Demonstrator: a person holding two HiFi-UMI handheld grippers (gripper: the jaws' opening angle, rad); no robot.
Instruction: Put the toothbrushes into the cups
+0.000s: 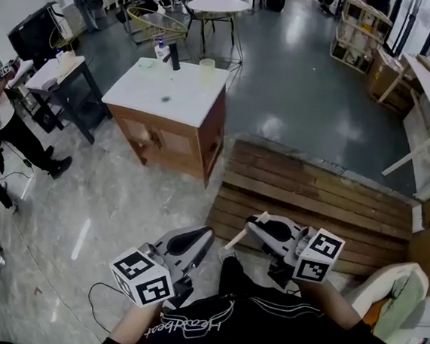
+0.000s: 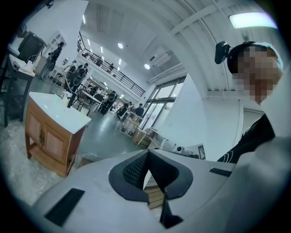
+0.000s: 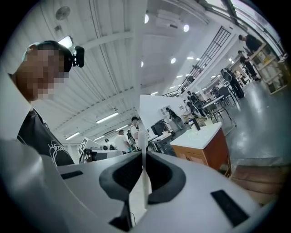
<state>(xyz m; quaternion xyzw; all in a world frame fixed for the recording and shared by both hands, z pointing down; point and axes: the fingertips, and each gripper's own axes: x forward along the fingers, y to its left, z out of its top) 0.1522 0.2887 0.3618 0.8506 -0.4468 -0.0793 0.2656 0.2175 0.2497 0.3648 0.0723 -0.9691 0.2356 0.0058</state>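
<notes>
Head view suggests the task is barely begun: low in the frame the right tongs (image 1: 255, 225) pinch a white toothbrush (image 1: 236, 238), the left tongs (image 1: 203, 238) are pressed together empty, and the cup (image 1: 207, 70) stands on the table (image 1: 170, 98) well apart at upper centre

Left gripper (image 1: 208, 236) closed and empty; right gripper (image 1: 253, 223) clamps a toothbrush (image 1: 235, 239); both level.
</notes>
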